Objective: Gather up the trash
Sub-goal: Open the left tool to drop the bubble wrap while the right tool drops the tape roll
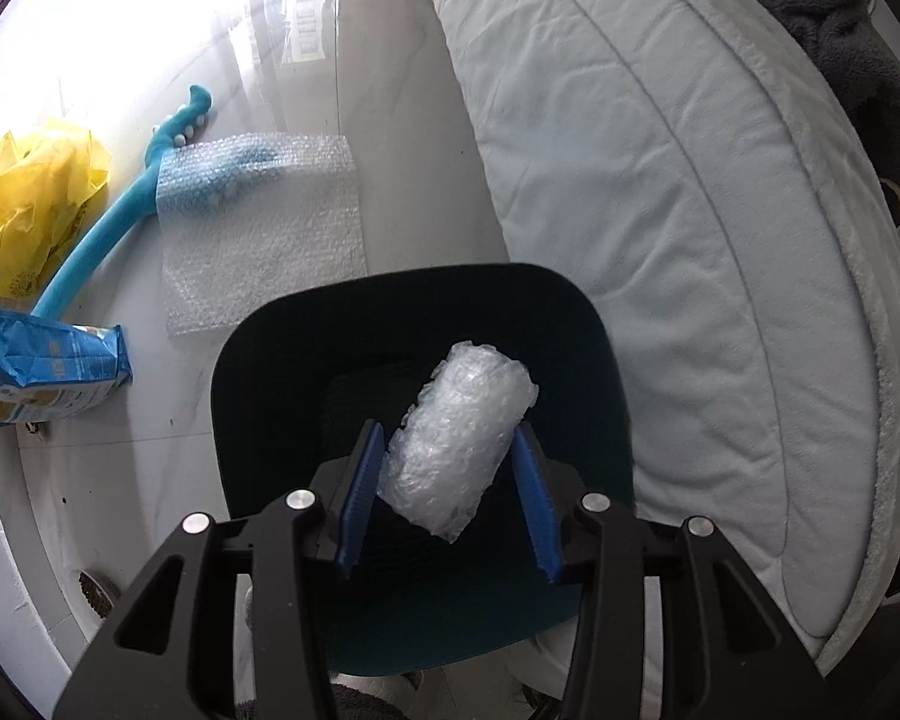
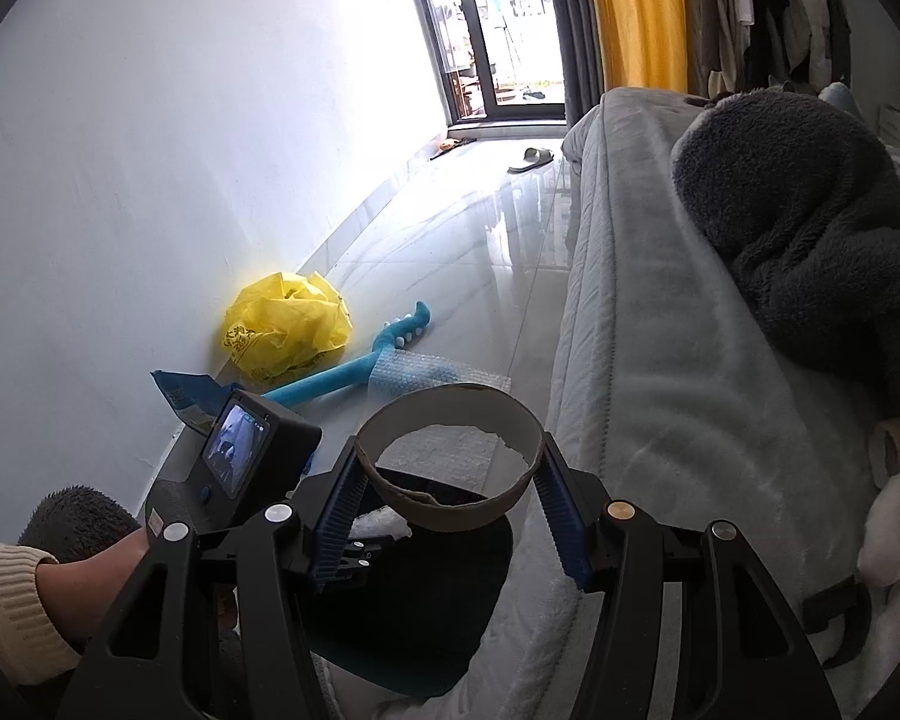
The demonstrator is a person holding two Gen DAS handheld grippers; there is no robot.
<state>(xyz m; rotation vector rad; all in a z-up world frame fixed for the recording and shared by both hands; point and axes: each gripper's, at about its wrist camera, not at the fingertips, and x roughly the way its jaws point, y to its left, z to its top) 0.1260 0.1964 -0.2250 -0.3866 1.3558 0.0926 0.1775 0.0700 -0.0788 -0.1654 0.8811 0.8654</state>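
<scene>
Tiled floor (image 1: 402, 192), dark bin (image 1: 282, 360) below; left gripper (image 1: 450, 480) spread around bubble-wrap roll (image 1: 459, 438); right gripper (image 2: 450, 480) clamping cardboard ring (image 2: 450, 456)

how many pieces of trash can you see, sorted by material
bubble wrap: 2, the roll between the left gripper fingers over the dark bin, and the flat sheet on the floor
plastic bags: 2, yellow bag, blue packet
cardboard: 1, ring in the right gripper
total: 5
</scene>
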